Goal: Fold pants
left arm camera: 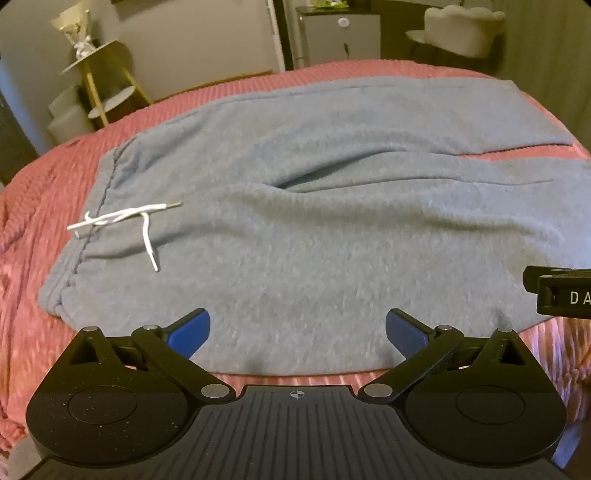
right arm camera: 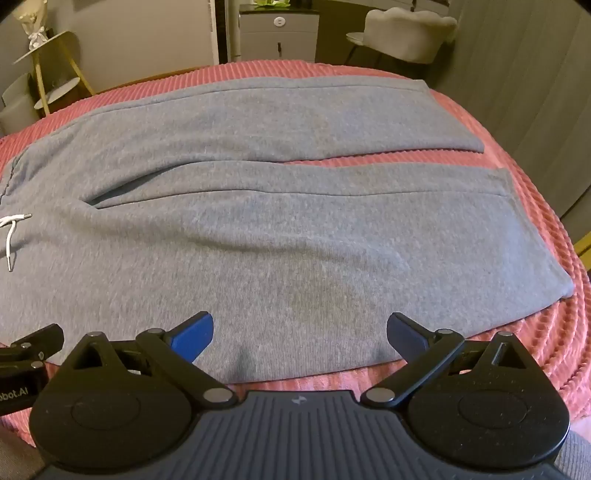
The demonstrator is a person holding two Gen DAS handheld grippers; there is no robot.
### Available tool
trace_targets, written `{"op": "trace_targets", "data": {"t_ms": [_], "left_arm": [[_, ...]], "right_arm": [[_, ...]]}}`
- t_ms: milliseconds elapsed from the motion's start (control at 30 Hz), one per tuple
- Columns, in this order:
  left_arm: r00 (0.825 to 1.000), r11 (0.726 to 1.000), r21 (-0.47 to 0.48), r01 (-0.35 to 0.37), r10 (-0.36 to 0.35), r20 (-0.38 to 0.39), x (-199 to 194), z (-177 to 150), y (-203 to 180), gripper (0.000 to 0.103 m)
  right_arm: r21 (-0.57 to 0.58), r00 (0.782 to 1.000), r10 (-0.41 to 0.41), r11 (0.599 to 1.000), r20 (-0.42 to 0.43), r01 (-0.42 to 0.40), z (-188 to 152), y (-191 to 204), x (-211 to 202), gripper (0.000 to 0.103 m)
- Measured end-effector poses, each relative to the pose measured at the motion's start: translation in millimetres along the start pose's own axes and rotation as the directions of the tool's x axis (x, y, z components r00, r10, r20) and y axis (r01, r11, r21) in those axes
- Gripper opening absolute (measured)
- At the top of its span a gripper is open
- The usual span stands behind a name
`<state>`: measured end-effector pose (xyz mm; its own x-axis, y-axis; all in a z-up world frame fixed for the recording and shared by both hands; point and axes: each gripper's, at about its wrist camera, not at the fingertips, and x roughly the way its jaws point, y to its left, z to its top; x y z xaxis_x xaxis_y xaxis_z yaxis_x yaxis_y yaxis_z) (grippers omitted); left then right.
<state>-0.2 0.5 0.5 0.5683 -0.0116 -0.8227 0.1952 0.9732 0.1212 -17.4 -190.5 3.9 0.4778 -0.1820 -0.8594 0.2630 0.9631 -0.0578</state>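
Grey sweatpants [left arm camera: 314,229] lie flat on a pink bedspread [left arm camera: 33,229], waistband to the left with a white drawstring [left arm camera: 122,221], both legs running right. In the right wrist view the pants [right arm camera: 295,236] show both leg ends at the right. My left gripper [left arm camera: 297,334] is open and empty, hovering over the near edge of the pants close to the waist. My right gripper [right arm camera: 300,338] is open and empty over the near edge of the near leg. Each gripper's body shows at the other view's edge: the right one [left arm camera: 561,295], the left one [right arm camera: 26,354].
The pink bedspread [right arm camera: 535,332] extends around the pants. Behind the bed stand a gold tiered side table [left arm camera: 96,85], a grey cabinet [left arm camera: 340,37] and a pale upholstered chair [left arm camera: 461,29]. A dark wall [right arm camera: 535,92] is at the right.
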Motion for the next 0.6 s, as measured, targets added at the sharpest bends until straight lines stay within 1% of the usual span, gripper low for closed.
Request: {"op": "trace_targets", "data": {"t_ms": [100,133,167,267,600], "left_arm": [[1.0,1.0,-0.007,0.013,-0.013,0.002,-1.3,-0.3,1.2,0.103],[1.0,1.0,0.008,-0.004,0.005,-0.018,2.8,-0.2,-0.2,0.103],[1.0,1.0,0.009,-0.005,0.005,-0.023,4.4,1.4,-1.0,0.103],[1.0,1.0,0.009,-0.008,0.008,-0.011,0.5,1.0,-1.9,0.103],[1.0,1.0,0.007,0.005,-0.005,-0.027,7.9,-0.5,0.1,0.103]], "right_arm": [[0.002,1.0,0.004,1.0,0.0,-0.004,0.4,-0.1,-0.3,0.1],[0.003,1.0,0.005,1.0,-0.001,-0.005,0.6,-0.3,-0.5,0.1],[0.004,1.0,0.007,1.0,-0.001,-0.007,0.8,-0.6,-0.5,0.1],[0.005,1.0,0.003,1.0,-0.002,-0.003,0.5,-0.4,1.1,0.1],[0.0,1.0,0.002,1.0,-0.006,-0.002,1.1,0.3,3.6,0.1]]}}
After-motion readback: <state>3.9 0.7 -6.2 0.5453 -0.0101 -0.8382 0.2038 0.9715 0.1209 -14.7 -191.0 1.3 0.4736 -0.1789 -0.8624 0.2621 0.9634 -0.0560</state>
